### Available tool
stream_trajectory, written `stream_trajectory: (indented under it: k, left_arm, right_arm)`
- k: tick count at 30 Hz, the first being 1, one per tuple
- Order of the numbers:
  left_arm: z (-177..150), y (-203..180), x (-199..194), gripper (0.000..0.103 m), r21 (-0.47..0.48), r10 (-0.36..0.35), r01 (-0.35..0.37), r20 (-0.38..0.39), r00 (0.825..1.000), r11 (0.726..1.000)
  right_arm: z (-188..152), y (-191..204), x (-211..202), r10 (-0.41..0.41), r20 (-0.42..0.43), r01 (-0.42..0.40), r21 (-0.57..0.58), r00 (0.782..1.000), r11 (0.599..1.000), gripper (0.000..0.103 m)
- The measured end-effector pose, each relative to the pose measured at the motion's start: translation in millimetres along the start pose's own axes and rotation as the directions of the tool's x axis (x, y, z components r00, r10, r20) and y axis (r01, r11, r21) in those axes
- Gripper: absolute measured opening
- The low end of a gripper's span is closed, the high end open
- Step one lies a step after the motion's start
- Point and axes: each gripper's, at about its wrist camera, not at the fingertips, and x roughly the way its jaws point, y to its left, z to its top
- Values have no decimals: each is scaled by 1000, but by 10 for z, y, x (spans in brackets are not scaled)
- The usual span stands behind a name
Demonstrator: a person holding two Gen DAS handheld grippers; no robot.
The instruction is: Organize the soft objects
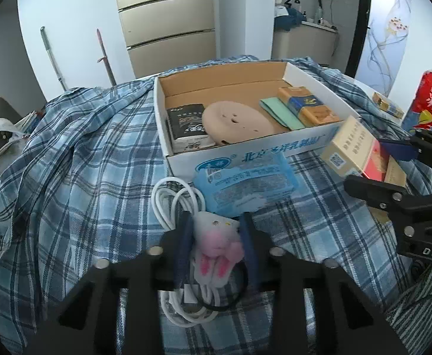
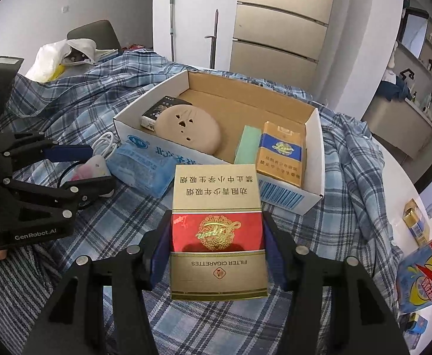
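My left gripper [image 1: 216, 230] is shut on a small white and pink plush toy [image 1: 216, 244], low over a coiled white cable [image 1: 171, 198]; it also shows in the right wrist view [image 2: 94, 159]. My right gripper [image 2: 216, 222] is shut on a red and gold cigarette pack [image 2: 216, 230], held just in front of the open cardboard box [image 2: 313, 153]. The box [image 1: 245, 153] holds a black pack [image 1: 186, 124], a beige round pad [image 1: 233, 121], a green item [image 1: 278, 112] and a blue and orange pack [image 1: 307, 106]. A blue tissue packet [image 1: 242, 186] lies against the box front.
A blue plaid shirt [image 1: 77, 153] covers the table. A red drink bottle [image 1: 429, 103] and a yellow pack [image 1: 387, 105] stand at the right. A yellow and blue snack bag [image 2: 423, 281] lies at the right edge. A white bag [image 2: 59, 56] sits far left.
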Motion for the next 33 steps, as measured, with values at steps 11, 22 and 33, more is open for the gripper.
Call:
stream_trajectory:
  k: [11, 22, 33]
  left_arm:
    - [-92, -11, -627, 14, 22, -50, 45, 312, 949, 999]
    - [-127, 43, -909, 14, 9, -55, 57, 450, 891, 998]
    - [-196, -46, -1074, 14, 35, -29, 13, 507, 862, 999]
  right_arm:
    - [3, 19, -49, -7, 28, 8, -9, 1000, 1000, 55]
    - [25, 11, -383, -7, 244, 6, 7, 970, 1000, 55]
    - [-1, 153, -632, -21, 388, 39, -38, 921, 999, 55]
